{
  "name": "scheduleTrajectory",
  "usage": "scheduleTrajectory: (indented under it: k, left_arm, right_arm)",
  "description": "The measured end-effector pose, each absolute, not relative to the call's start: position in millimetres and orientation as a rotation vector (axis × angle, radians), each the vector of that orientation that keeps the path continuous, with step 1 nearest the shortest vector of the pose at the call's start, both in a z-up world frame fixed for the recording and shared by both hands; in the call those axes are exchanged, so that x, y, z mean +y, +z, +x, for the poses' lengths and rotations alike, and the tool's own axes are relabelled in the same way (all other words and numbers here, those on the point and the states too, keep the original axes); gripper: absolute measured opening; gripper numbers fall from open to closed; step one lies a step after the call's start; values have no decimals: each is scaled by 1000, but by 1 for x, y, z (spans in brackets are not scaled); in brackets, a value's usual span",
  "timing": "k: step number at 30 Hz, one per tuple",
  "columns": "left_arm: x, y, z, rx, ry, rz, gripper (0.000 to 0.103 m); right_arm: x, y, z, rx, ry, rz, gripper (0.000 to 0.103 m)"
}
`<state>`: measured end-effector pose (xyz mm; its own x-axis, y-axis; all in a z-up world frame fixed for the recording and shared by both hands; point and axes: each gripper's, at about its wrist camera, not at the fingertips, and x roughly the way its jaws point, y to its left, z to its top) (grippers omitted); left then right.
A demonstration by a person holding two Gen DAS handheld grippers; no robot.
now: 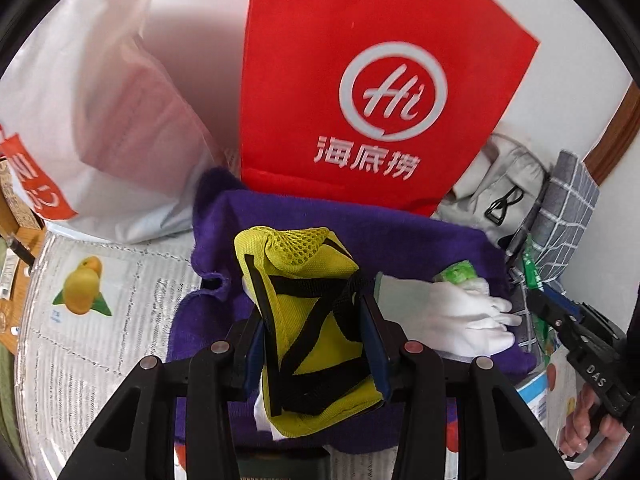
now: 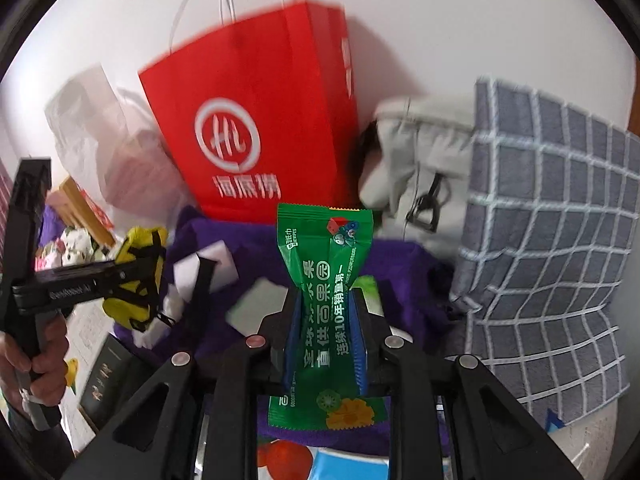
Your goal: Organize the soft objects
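Observation:
My left gripper [image 1: 312,312] is shut on a yellow mesh pouch with black straps [image 1: 308,312] and holds it above a purple towel [image 1: 420,240]. A white glove [image 1: 448,316] lies on the towel to the right. My right gripper [image 2: 326,300] is shut on a green wipes packet [image 2: 324,280], held upright over the same purple towel [image 2: 248,248]. The right gripper also shows in the left wrist view [image 1: 560,320], at the towel's right edge. The left gripper with the yellow pouch [image 2: 136,272] shows at the left of the right wrist view.
A red paper bag [image 1: 360,80] stands behind the towel against the wall. A white plastic bag [image 1: 100,120] is at the left. A grey garment [image 2: 420,152] and a grey checked cloth [image 2: 552,240] lie at the right. A silver insulated bag with a fruit print [image 1: 88,320] lies underneath.

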<state>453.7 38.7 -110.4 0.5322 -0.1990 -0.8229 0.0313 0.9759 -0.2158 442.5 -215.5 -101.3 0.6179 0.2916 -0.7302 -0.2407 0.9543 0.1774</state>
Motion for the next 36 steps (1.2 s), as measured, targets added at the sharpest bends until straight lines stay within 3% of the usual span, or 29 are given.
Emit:
scheduleTrajectory:
  k: [7, 15, 17, 19, 22, 36]
  left_arm:
    - [41, -128, 461, 1048, -161, -216, 44]
    - [33, -137, 464, 1049, -218, -258, 52]
    - [32, -135, 464, 1032, -223, -262, 54]
    - [31, -134, 464, 1028, -226, -264, 69]
    - [35, -128, 463, 1007, -215, -276, 71]
    - [55, -83, 413, 947, -163, -238, 72]
  right_arm:
    - [-220, -133, 461, 943, 281, 88, 23]
    - [-215, -146, 465, 983, 286, 67, 32]
    - [-213, -144, 466, 975, 281, 54, 40]
    - [-214, -142, 465, 959, 274, 53, 49]
    - [-216, -135, 461, 938, 277, 55, 59]
    - [-189, -82, 375, 810, 304, 13, 61]
